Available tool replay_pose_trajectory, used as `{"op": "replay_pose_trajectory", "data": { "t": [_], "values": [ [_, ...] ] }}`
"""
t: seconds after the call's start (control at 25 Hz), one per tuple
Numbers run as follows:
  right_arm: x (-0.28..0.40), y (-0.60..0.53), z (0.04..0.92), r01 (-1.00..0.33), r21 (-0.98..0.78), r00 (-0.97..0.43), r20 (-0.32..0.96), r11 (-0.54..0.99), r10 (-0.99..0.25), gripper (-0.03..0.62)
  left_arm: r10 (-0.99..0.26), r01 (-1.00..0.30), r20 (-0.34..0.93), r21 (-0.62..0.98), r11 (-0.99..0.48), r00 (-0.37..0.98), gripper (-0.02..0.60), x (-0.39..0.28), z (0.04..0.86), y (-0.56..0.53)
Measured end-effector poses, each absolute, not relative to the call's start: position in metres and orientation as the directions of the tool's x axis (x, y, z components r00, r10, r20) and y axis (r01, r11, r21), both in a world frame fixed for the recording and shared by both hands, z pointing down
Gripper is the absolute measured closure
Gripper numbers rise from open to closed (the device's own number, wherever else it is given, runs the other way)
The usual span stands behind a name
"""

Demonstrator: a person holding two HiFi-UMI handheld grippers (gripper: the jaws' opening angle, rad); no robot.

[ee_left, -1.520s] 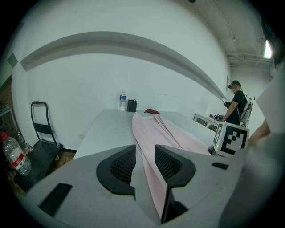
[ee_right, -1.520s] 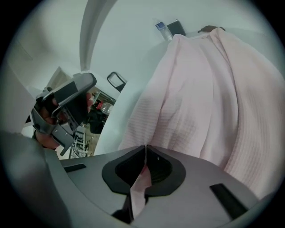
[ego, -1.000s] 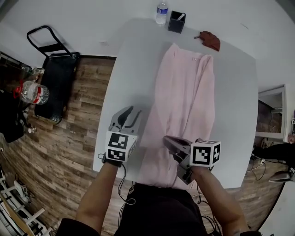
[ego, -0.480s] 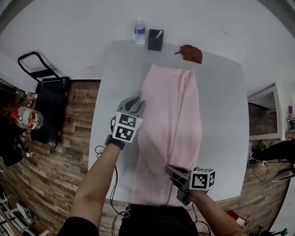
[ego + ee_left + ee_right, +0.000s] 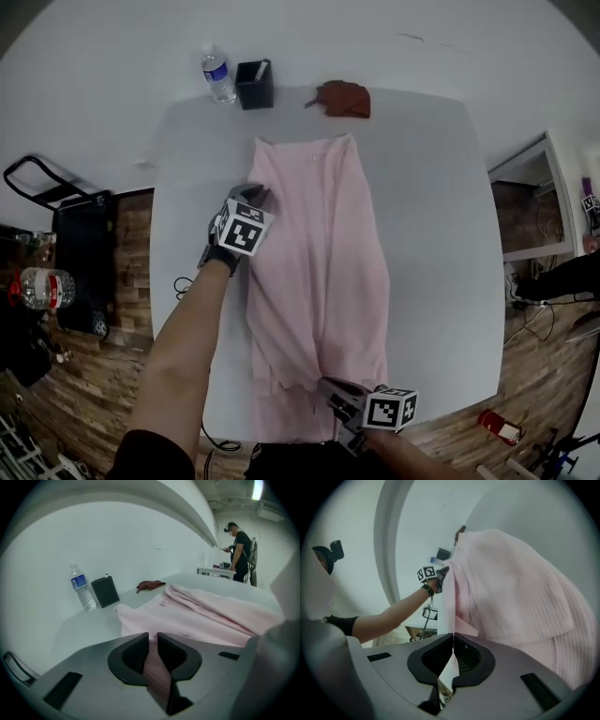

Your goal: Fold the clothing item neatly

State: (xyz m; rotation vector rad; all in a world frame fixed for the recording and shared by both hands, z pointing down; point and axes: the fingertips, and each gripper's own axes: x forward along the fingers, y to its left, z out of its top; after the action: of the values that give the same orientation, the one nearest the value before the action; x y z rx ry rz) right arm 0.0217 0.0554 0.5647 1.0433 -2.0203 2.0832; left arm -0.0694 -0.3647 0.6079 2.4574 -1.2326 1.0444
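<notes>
The pink garment (image 5: 319,253) lies lengthwise on the surface (image 5: 431,187), stretching ahead of the right gripper (image 5: 330,384), jaws shut at its near hem, towards the left gripper (image 5: 253,193), whose jaws have just been closing onto its far-left edge.

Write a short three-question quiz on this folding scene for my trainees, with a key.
1. True or false: the water bottle stands beside the black box.
2. What lies between the left gripper's jaws? A) the water bottle B) the pink garment C) nothing
3. Which gripper is at the garment's end nearest the person?
Key: 1 true. 2 B; those jaws have just been closing, with the garment between them. 3 the right gripper.
</notes>
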Motion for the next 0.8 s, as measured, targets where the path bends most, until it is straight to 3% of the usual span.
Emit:
{"op": "replay_pose_trajectory", "data": {
  "t": [0.28,0.44,0.6,0.8],
  "values": [
    [0.031,0.06,0.608,-0.7,-0.71,-0.656,0.681,-0.074,-0.325,0.571,-0.623,-0.707,0.655,-0.188,-0.682,0.427,0.52,-0.039,0.618,-0.387],
    [0.049,0.039,0.589,-0.888,-0.337,-0.447,0.79,0.313,-0.419,0.528,-0.645,-0.717,0.598,-0.16,-0.679,0.477,0.518,-0.034,0.595,-0.375],
    [-0.008,0.028,0.584,-0.746,-0.146,-0.497,0.771,0.649,-0.399,0.528,-0.679,-0.742,0.514,-0.114,-0.66,0.524,0.518,-0.044,0.552,-0.347],
    [-0.034,0.042,0.63,-0.645,-0.054,-0.408,0.868,0.762,-0.284,0.528,-0.659,-0.728,0.409,0.017,-0.686,0.631,0.518,-0.05,0.504,-0.279]
  ]
}}
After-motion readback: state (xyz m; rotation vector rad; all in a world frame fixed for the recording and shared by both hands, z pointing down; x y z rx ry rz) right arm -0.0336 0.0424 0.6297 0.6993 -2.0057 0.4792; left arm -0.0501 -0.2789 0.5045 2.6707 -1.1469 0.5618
